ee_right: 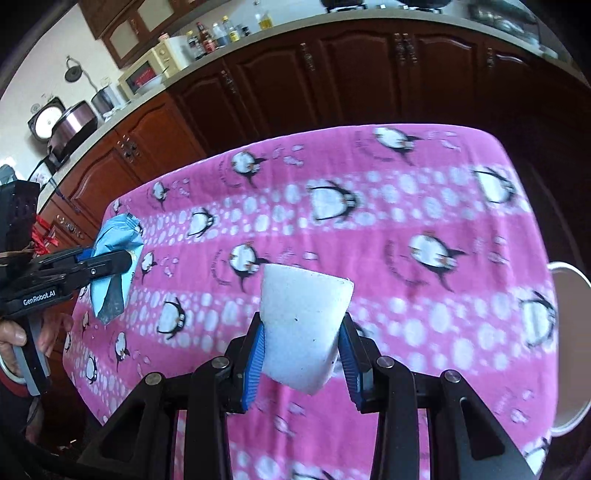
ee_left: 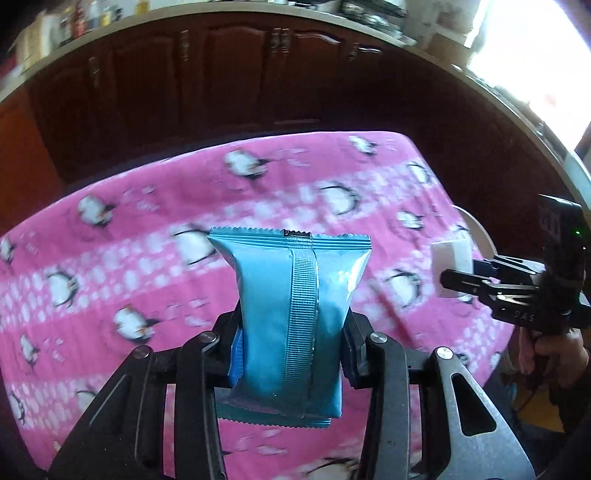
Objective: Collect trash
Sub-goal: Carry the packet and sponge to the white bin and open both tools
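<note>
Pink fleece printed with penguins is covering the table (ee_left: 155, 221), and both grippers are hanging above it with their loads clear of the cloth. The left gripper (ee_left: 291, 332) is clamping a sealed blue wrapper (ee_left: 291, 295) across its middle, the back seam facing the camera; the blue pads are mostly hiding behind the packet, and its lower edge is sitting partly behind the linkage. The right gripper (ee_right: 301, 339) is pinching a white foam-like block (ee_right: 303, 328) between its blue pads (ee_right: 255, 358); what the block is made of is hard to make out.

Each camera is catching the other tool from the side. The left view is showing the right gripper at its right edge, cut off by the frame, with a hand (ee_left: 557, 354) partly in view under it. The right view is showing the wrapper crumpled in the left jaws at far left, and the counter with a microwave (ee_right: 147, 70), bottles (ee_right: 218, 35) and pots, which is blurring out in the left view. A white rim (ee_right: 576, 280) is peeking past the table's right edge, mostly cut off.
</note>
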